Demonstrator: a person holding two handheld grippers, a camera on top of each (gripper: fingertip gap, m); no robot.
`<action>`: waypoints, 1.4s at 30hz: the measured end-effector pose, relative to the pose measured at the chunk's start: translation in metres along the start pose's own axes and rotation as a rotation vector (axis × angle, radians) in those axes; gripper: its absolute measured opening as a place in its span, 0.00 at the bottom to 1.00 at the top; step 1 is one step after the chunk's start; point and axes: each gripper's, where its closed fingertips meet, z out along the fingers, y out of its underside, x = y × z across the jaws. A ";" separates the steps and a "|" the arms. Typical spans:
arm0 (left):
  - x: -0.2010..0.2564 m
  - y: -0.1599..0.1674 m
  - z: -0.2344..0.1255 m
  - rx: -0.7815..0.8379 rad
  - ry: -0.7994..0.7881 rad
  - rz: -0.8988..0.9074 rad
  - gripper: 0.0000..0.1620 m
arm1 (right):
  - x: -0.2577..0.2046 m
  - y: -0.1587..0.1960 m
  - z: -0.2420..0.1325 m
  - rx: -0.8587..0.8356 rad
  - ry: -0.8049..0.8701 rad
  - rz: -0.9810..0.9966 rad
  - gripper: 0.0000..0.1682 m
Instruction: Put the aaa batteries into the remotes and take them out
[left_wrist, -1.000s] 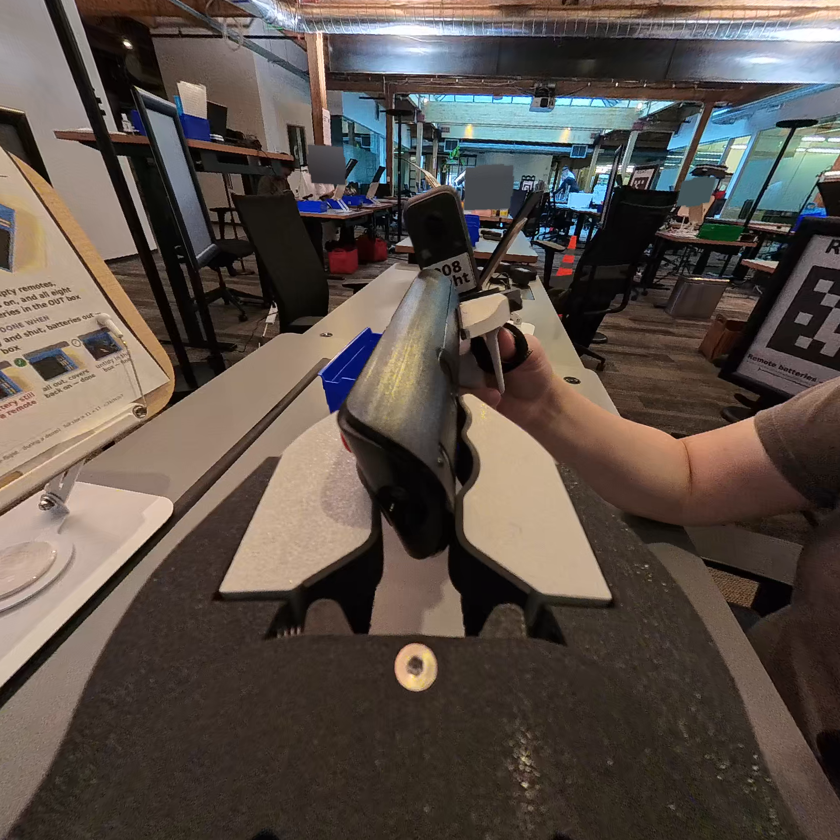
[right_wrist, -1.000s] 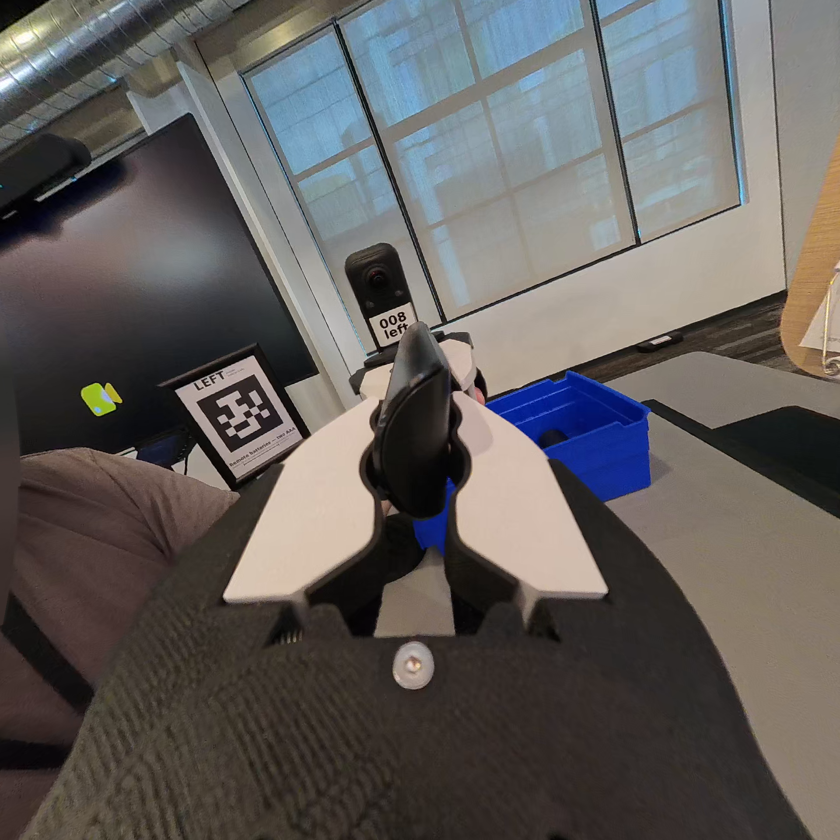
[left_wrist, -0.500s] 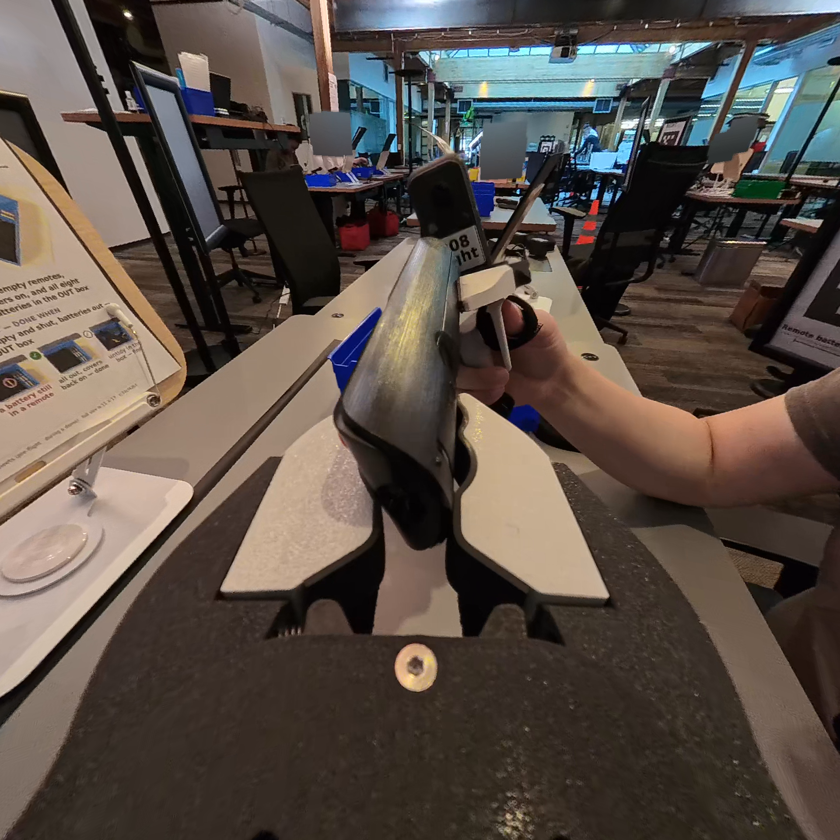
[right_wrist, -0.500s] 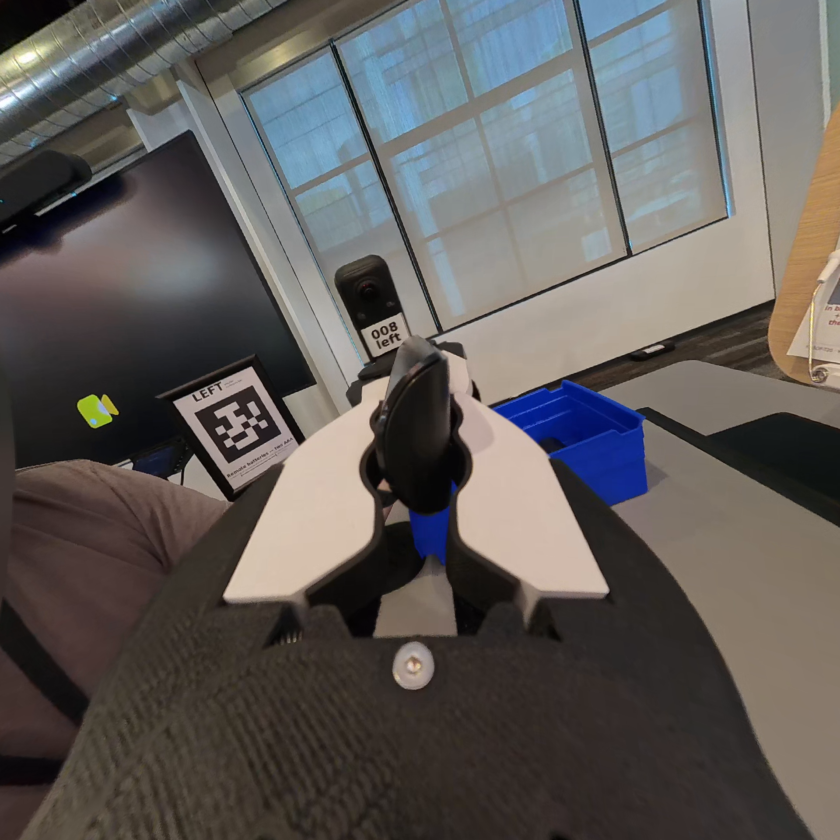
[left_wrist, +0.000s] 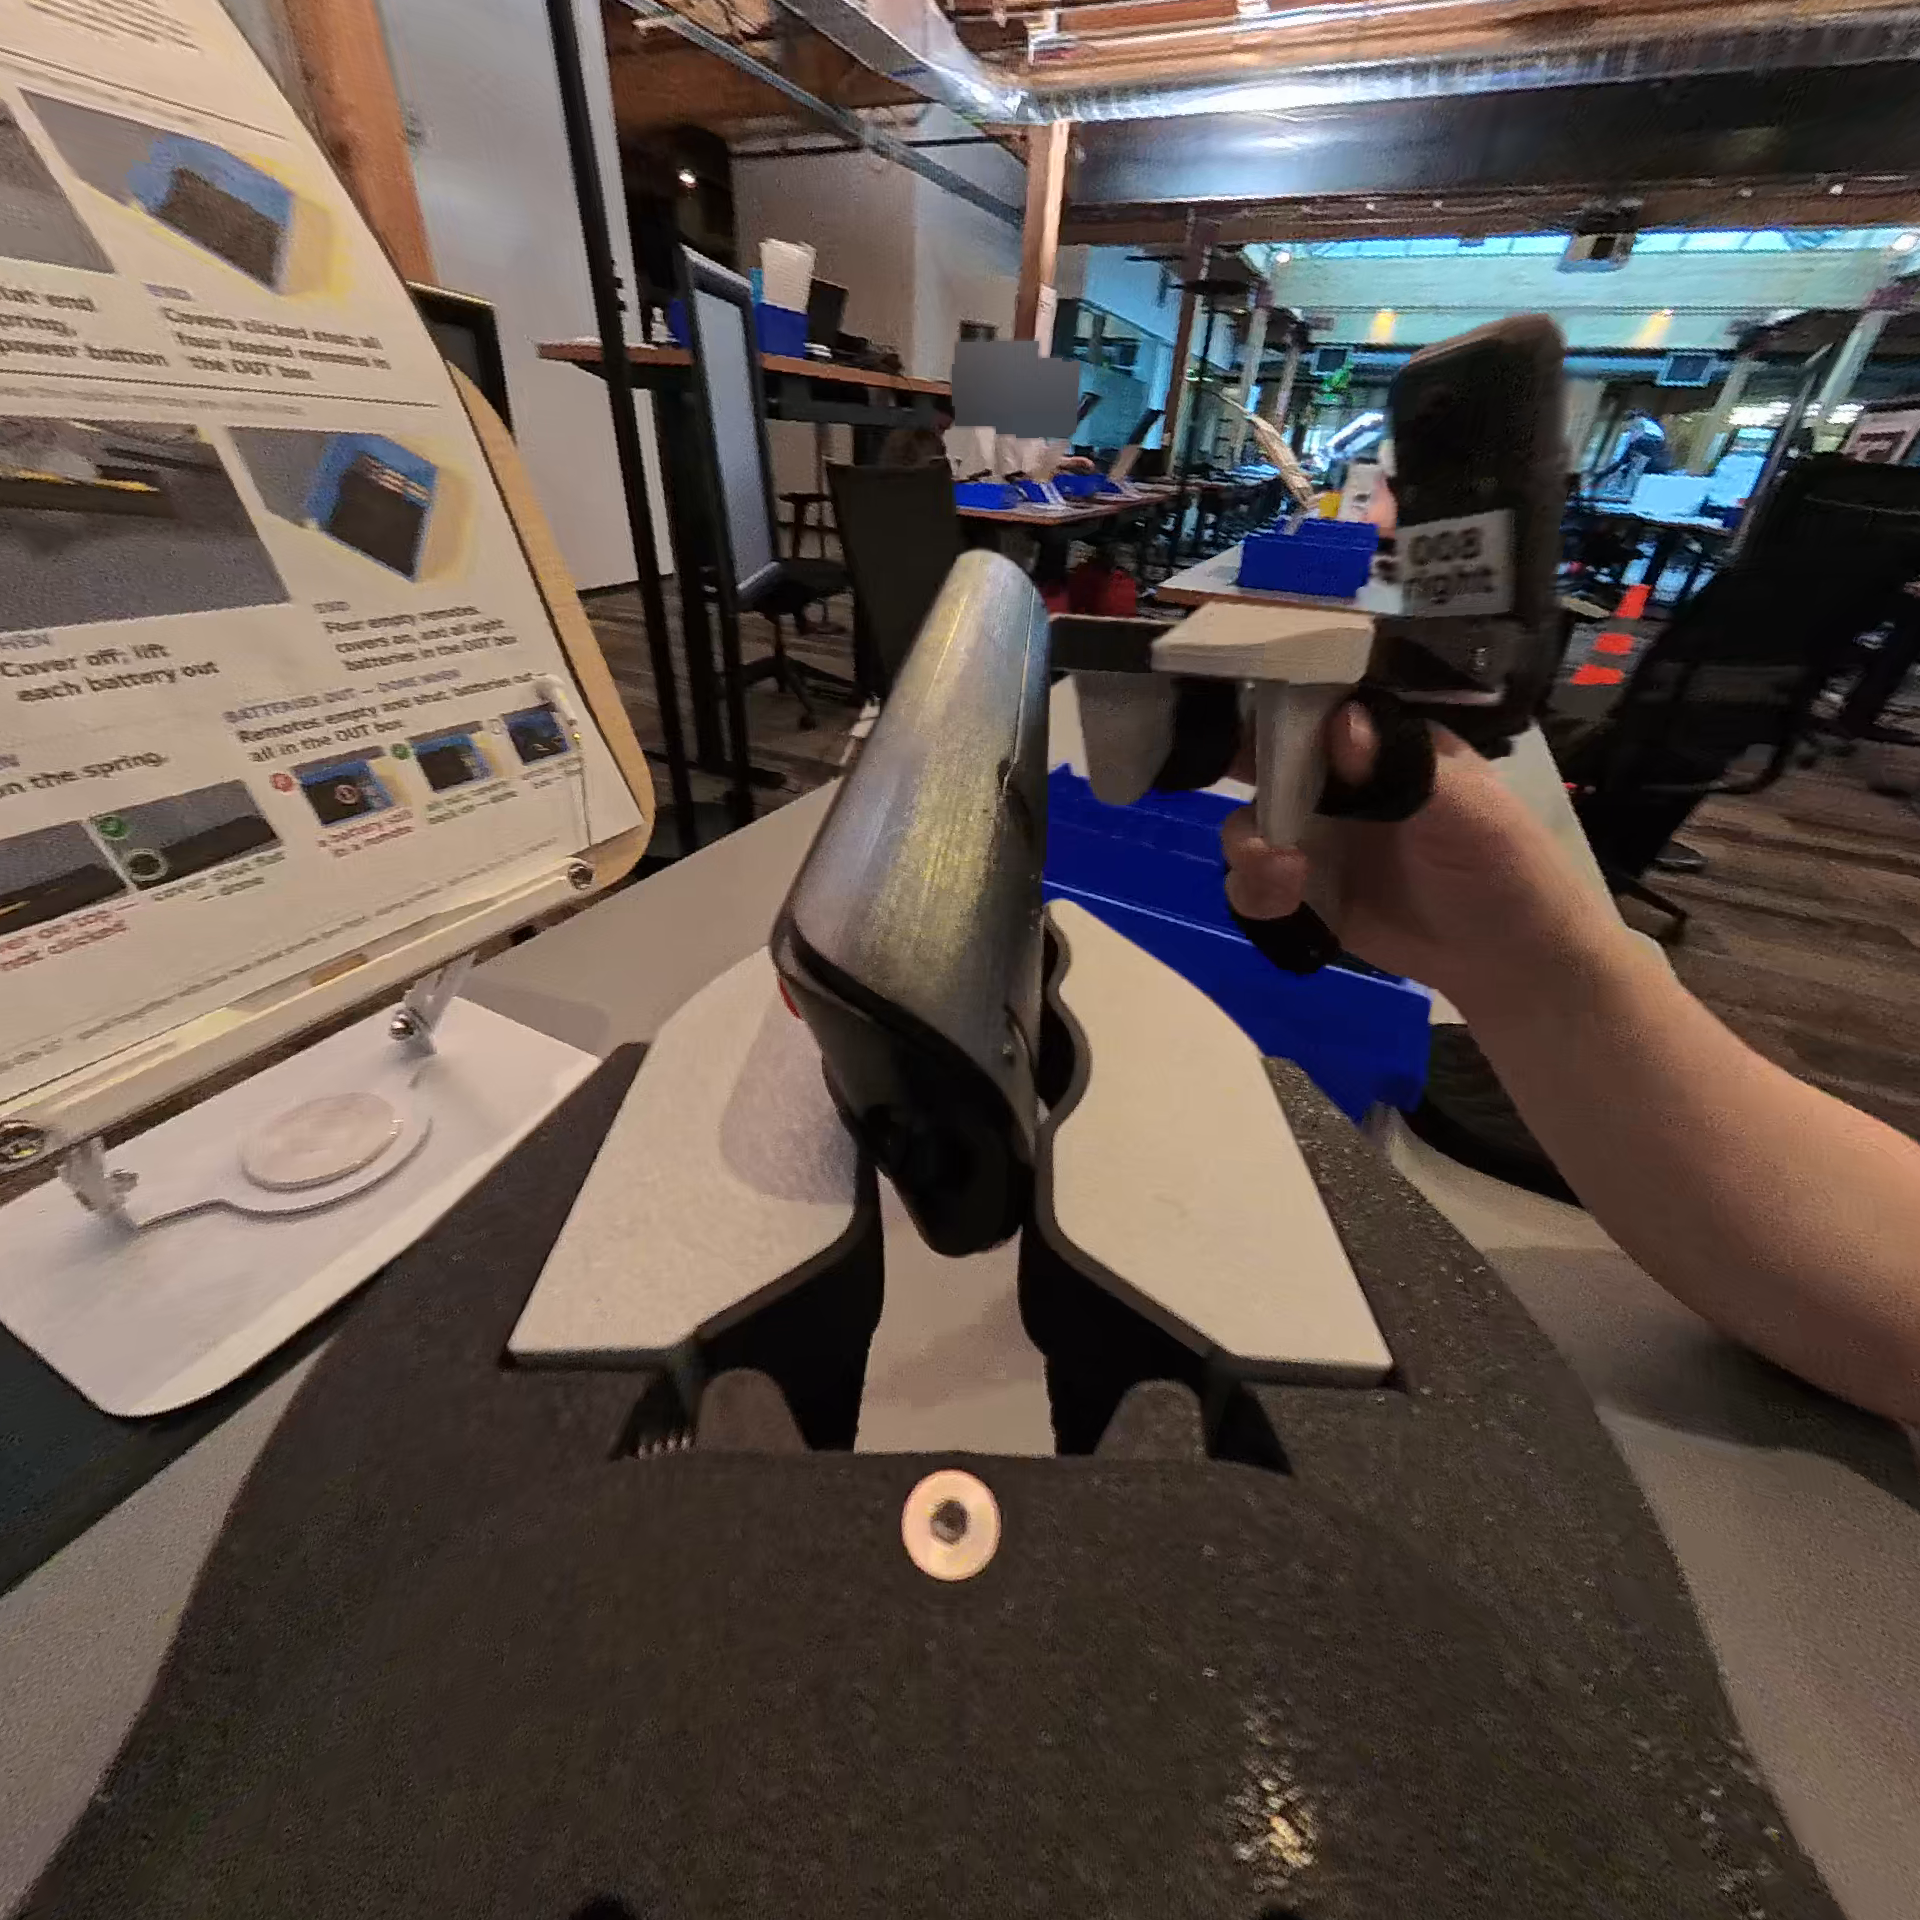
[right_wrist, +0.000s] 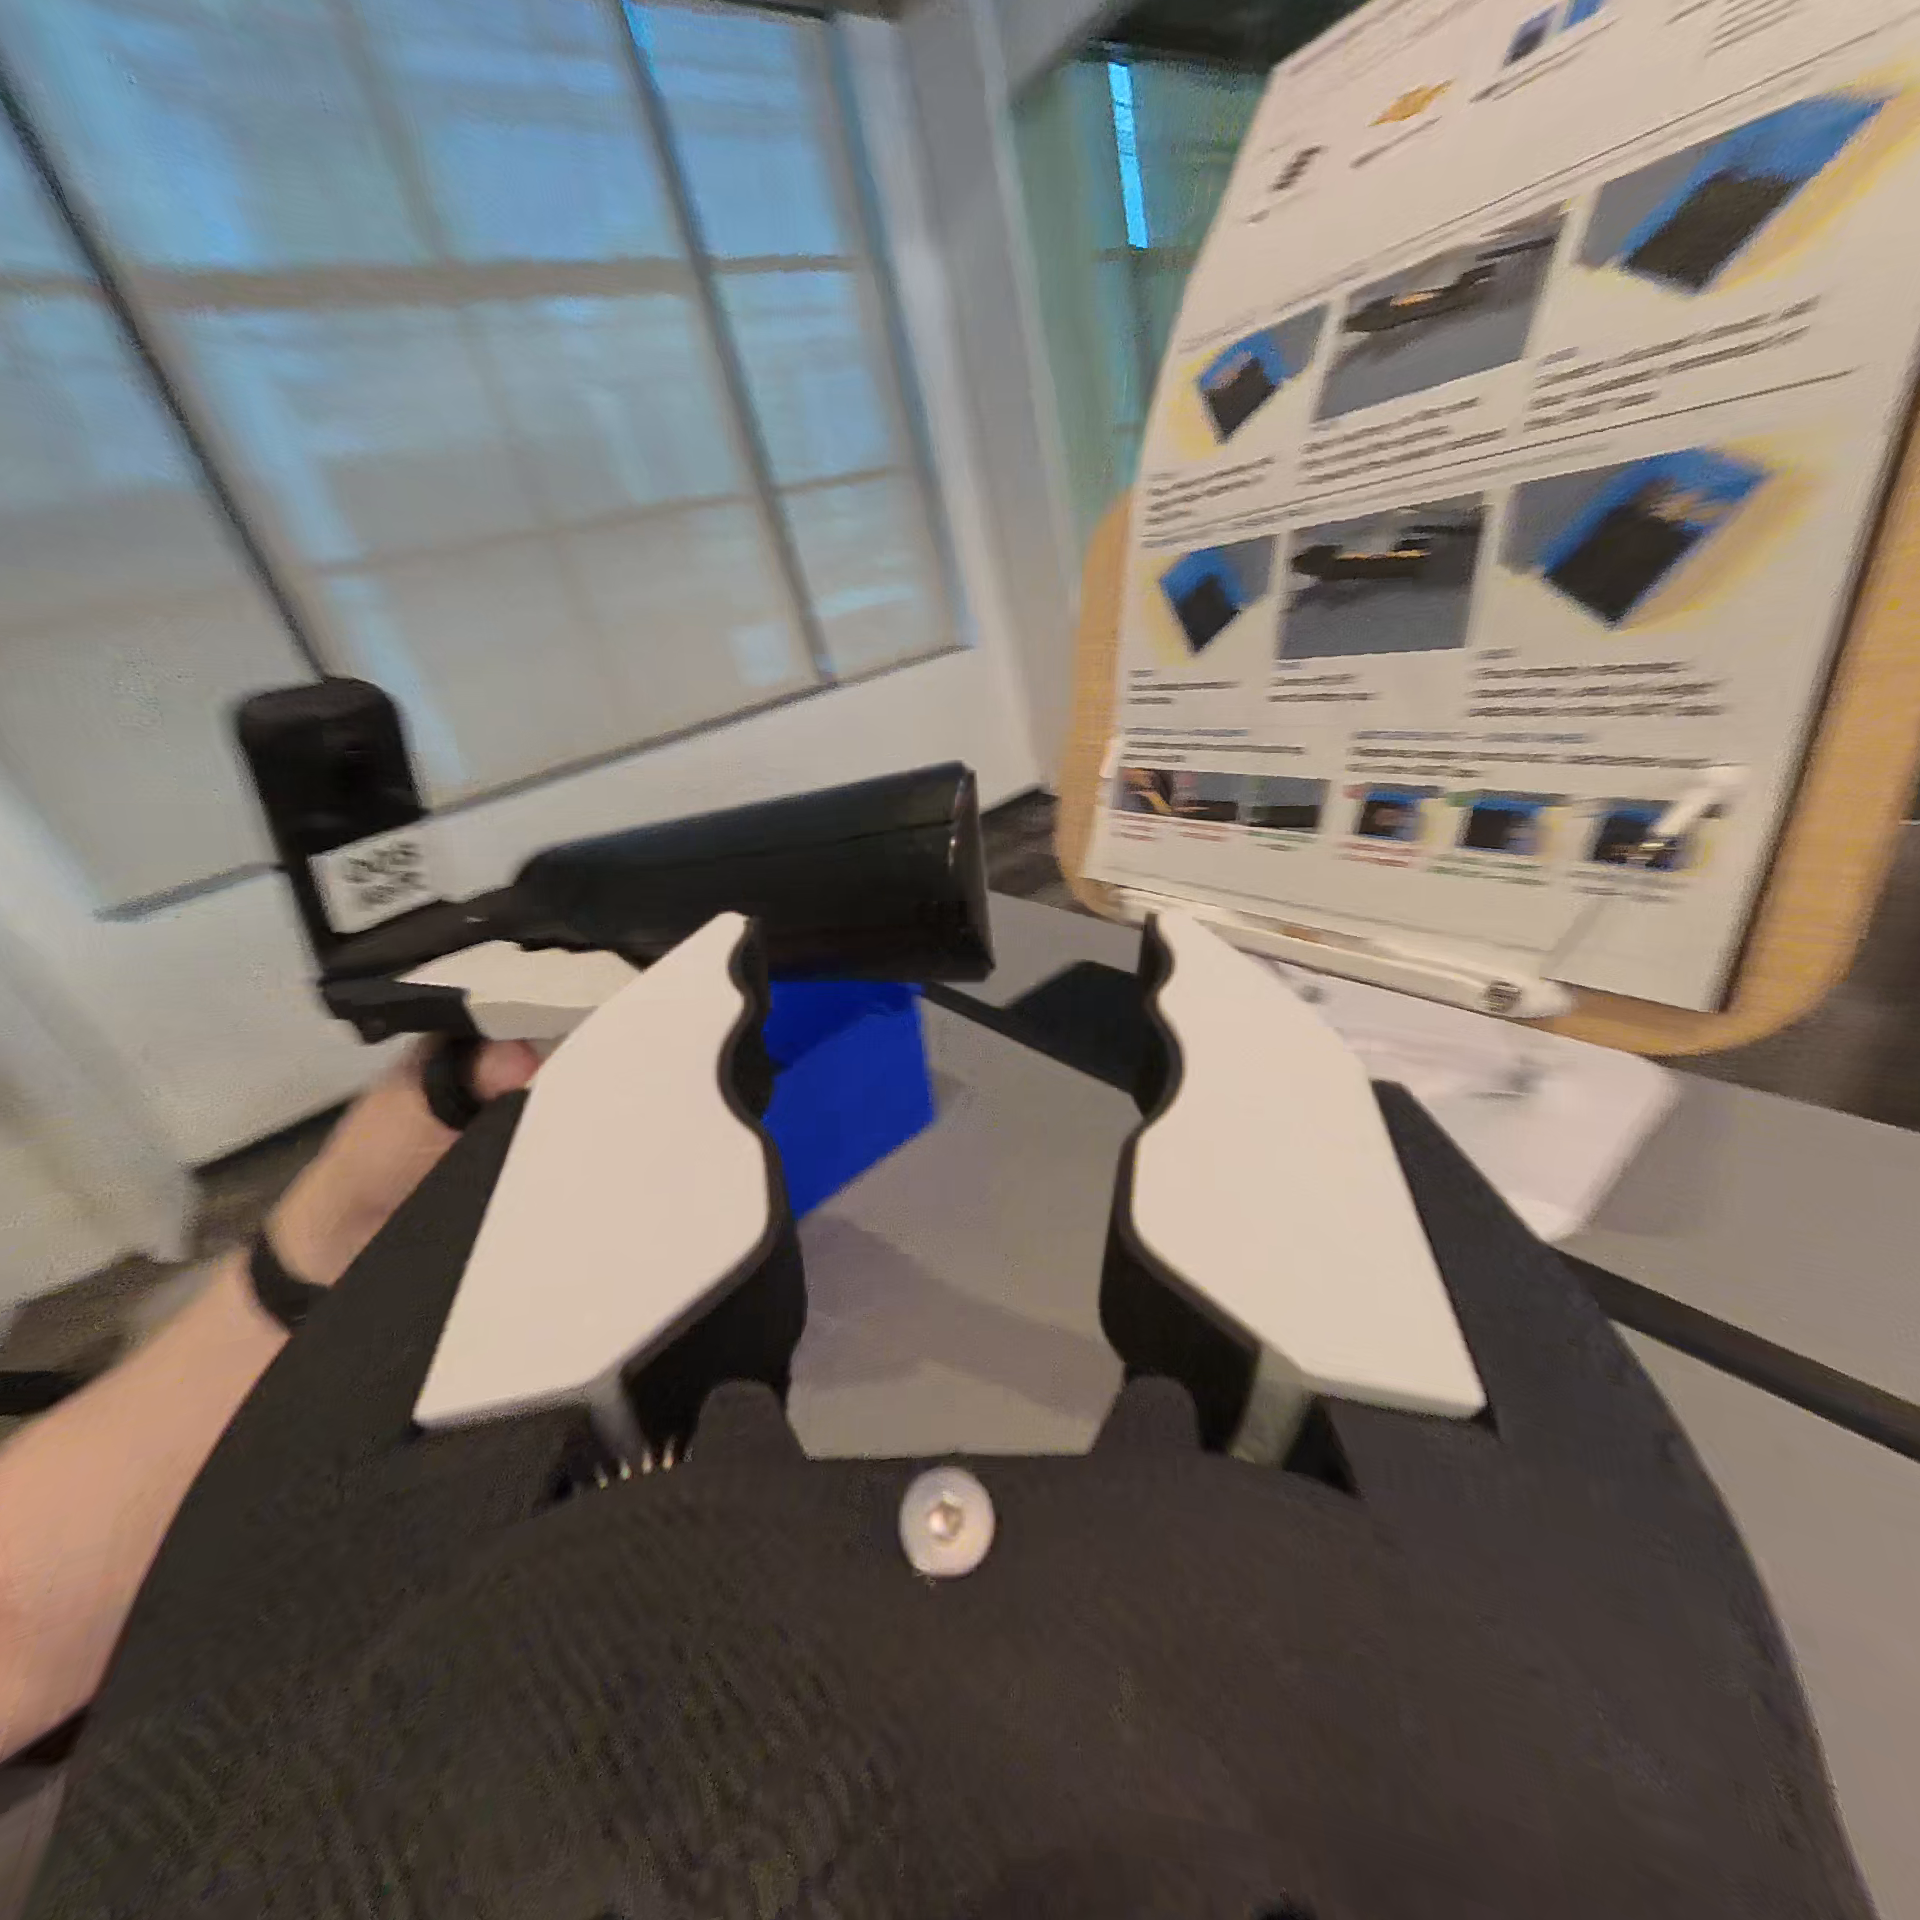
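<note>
Left claw (left_wrist: 951, 1039) is clamped on the black remote (left_wrist: 925, 914), held tilted up above the grey desk (left_wrist: 644, 935). Right claw (right_wrist: 951, 977) is spread wide and empty, just beside the remote's far end. Blue bin (left_wrist: 1226, 925) sits behind; instruction board (right_wrist: 1507, 540) stands nearby.

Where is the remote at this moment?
The remote is clamped in the left gripper, held above the grey table in front of the blue bin. The right gripper is open, off it.
</note>
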 end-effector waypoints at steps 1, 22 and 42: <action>0.000 0.001 0.002 -0.003 -0.015 0.012 0.17 | 0.001 0.003 0.001 -0.026 0.055 -0.030 0.42; 0.005 0.022 0.025 -0.064 -0.272 0.176 0.16 | -0.011 0.037 0.024 -0.158 0.273 -0.218 0.63; 0.016 0.018 0.026 -0.092 -0.222 0.206 0.17 | -0.010 0.029 0.015 -0.181 0.216 -0.202 0.68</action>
